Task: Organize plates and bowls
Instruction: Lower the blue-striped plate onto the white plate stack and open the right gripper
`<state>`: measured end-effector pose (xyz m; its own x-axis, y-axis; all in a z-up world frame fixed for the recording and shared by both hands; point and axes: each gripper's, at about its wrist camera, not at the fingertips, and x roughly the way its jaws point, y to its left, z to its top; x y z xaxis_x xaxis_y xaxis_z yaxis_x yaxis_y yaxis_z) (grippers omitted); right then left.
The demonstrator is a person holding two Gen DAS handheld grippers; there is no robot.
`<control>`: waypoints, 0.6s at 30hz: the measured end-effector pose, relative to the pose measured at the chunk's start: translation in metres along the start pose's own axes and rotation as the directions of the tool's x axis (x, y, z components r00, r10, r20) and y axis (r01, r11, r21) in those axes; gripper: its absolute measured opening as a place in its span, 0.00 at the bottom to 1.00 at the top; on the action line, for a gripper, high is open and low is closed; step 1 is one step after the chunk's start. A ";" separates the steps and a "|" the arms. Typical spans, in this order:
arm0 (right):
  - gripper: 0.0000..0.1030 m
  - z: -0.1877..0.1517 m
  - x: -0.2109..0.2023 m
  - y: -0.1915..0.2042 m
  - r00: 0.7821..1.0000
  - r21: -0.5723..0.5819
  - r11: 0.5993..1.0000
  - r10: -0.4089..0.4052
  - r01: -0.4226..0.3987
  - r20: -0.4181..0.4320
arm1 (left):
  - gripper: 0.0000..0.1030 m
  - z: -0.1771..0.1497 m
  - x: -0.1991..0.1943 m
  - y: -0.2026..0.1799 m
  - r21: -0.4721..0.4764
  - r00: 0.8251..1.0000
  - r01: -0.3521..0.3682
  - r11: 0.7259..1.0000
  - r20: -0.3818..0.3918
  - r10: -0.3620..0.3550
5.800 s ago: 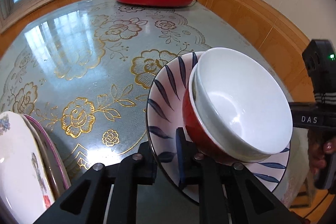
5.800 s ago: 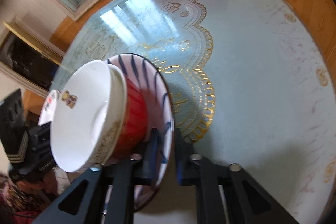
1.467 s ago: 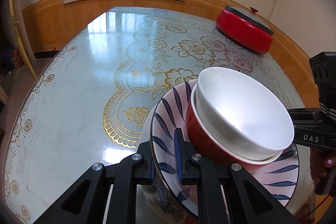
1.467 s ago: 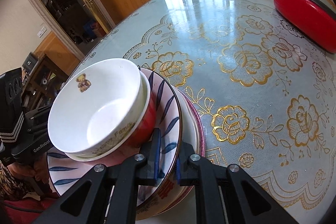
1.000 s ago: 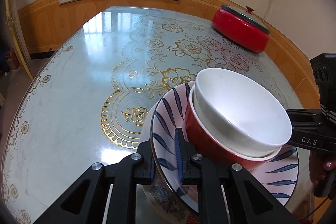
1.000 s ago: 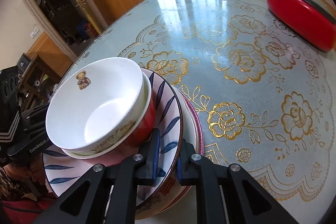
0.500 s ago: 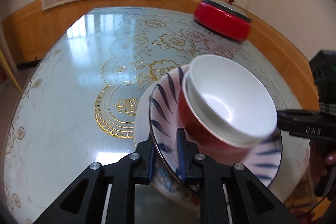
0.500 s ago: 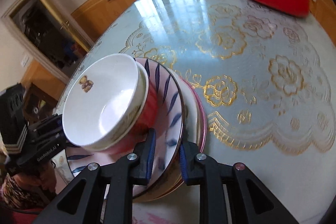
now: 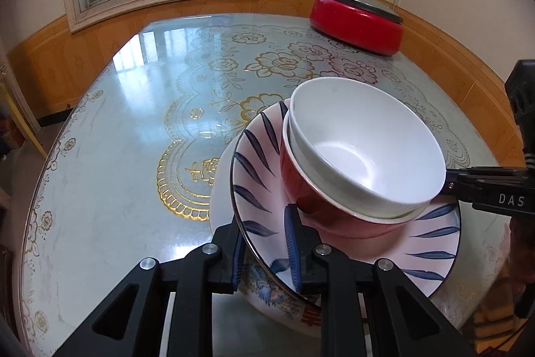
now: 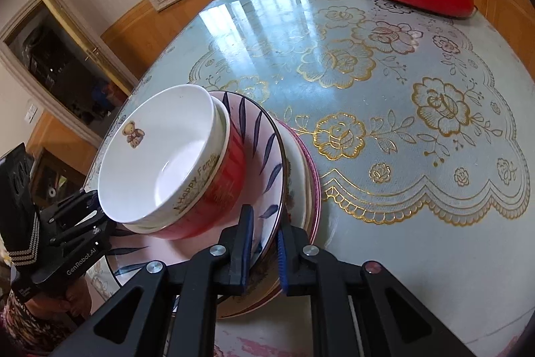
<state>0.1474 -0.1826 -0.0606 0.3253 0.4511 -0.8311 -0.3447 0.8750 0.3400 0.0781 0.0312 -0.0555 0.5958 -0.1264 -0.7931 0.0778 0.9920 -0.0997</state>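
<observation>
You are at the set-down step: the leaf-patterned plate, carrying the red bowl with the white bowl nested inside it, sits over the stack of plates at the near edge of the table, and I judge it is either resting there or just short of it. Your left gripper has its fingers narrowed onto the plate's rim at about 7 o'clock of the plate, one pad above and one below. Your right gripper pinches the opposite rim the same way, at about 5 o'clock in its own view. Neither pair has slack showing. Whether the plate bears fully on the stack I cannot tell. Next, level the plate, since the bowls lean and could slide, then ease both pairs of fingers apart together and draw them straight back. The red pot sits far off at 1 o'clock, well apart.
</observation>
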 end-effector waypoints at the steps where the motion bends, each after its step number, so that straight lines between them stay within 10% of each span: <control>1: 0.12 -0.001 -0.005 0.002 1.000 0.001 1.000 -0.008 0.008 0.001 | 0.21 0.000 -0.003 0.002 -0.023 1.000 0.003 1.000 -0.011 -0.003; 7: 0.24 0.012 -0.038 0.005 0.996 0.015 0.998 0.052 -0.053 0.075 | 0.47 0.007 -0.039 0.015 -0.190 0.998 -0.033 0.981 0.038 0.041; 18: 0.30 0.044 0.007 0.013 0.987 0.020 0.990 0.139 -0.137 -0.076 | 0.56 0.043 -0.023 -0.016 -0.177 0.996 -0.086 0.980 0.021 0.092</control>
<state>0.1836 -0.1603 -0.0430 0.2069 0.5534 -0.8068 -0.3683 0.8081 0.4598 0.0980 0.0184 -0.0099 0.6170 -0.0351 -0.7862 -0.1170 0.9838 -0.1357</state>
